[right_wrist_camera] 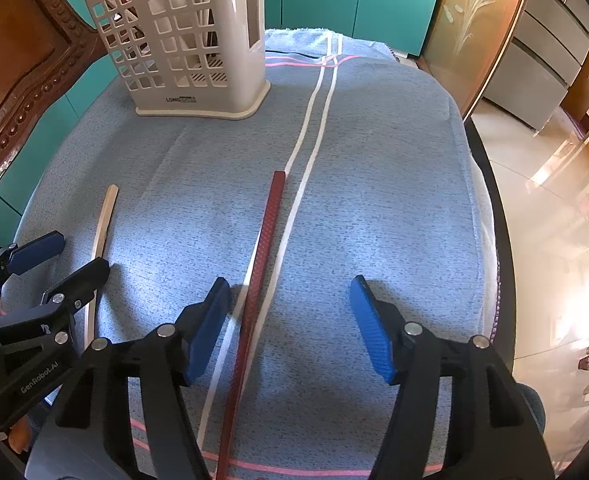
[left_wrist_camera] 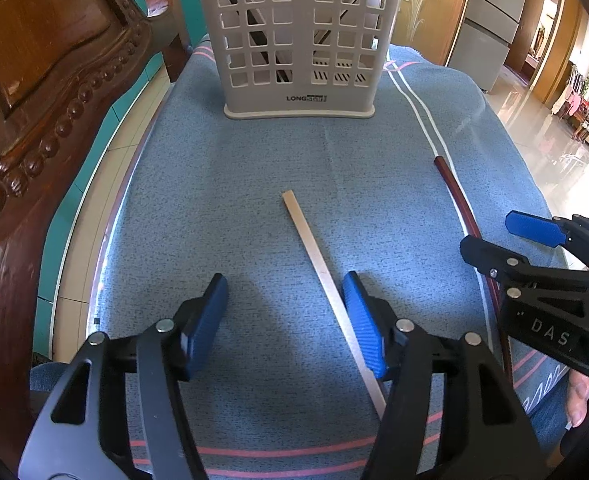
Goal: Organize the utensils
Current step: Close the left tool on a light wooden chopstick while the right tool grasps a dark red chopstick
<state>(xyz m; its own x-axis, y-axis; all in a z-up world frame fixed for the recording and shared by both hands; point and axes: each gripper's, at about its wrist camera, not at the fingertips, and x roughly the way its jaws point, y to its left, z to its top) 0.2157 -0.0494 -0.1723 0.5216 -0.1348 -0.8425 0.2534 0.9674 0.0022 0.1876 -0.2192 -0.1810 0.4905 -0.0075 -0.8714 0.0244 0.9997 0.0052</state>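
A pale wooden chopstick [left_wrist_camera: 322, 272] lies on the blue cloth, just inside the right finger of my open left gripper [left_wrist_camera: 284, 316]. It also shows in the right wrist view [right_wrist_camera: 104, 222]. A dark red chopstick [right_wrist_camera: 260, 256] lies between the jaws of my open right gripper [right_wrist_camera: 290, 320], near its left finger, and shows in the left wrist view [left_wrist_camera: 456, 196]. A grey perforated utensil holder [left_wrist_camera: 300, 36] stands upright at the far end; it also shows in the right wrist view [right_wrist_camera: 182, 40]. Both grippers hover low over the cloth, empty.
A blue cloth [right_wrist_camera: 374, 184] with white and pink stripes covers the table. A carved wooden chair back [left_wrist_camera: 42, 92] stands close on the left. The table edge drops to a shiny tiled floor [right_wrist_camera: 554, 240] on the right.
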